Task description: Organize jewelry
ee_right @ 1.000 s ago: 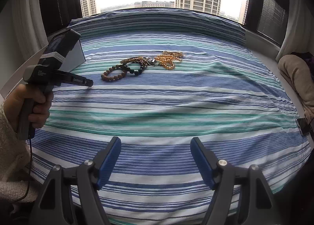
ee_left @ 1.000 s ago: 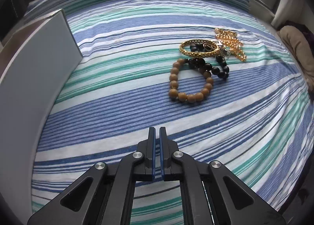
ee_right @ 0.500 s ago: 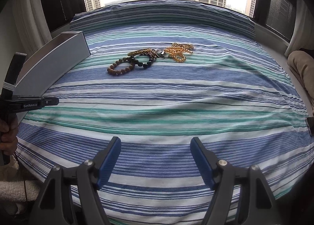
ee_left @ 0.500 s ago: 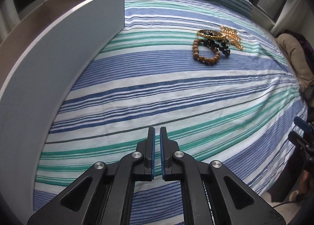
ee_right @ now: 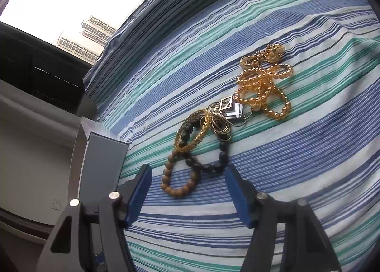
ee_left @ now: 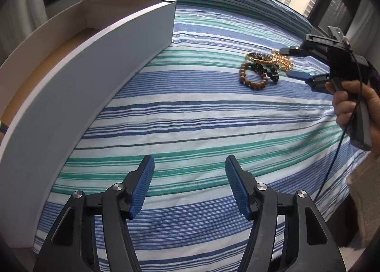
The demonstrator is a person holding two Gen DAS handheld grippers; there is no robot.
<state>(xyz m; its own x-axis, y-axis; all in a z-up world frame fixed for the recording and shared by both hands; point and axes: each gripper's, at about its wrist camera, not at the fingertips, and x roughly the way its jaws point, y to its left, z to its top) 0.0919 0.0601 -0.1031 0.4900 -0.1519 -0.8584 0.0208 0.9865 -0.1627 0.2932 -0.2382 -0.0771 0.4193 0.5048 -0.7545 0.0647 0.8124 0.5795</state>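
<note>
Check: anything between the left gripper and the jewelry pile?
Nothing: in the left wrist view, only bare striped bedsheet separates the left gripper, jaws opening and empty, from the jewelry pile.

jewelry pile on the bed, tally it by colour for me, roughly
brown wooden bead bracelet: 1
black bead bracelet: 1
gold bangle: 1
gold bead strands: 1 tangle, separate pieces cannot be told
thin gold rings: 1 cluster, number unclear
total: 5 groups at least

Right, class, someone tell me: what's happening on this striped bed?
A person holds a gripper in each hand. The right gripper, jaws closing but holding nothing, hovers by the brown bead bracelet in the jewelry pile. The left gripper, opening and empty, waits beside the open grey box. Nothing is sorted yet.
</note>
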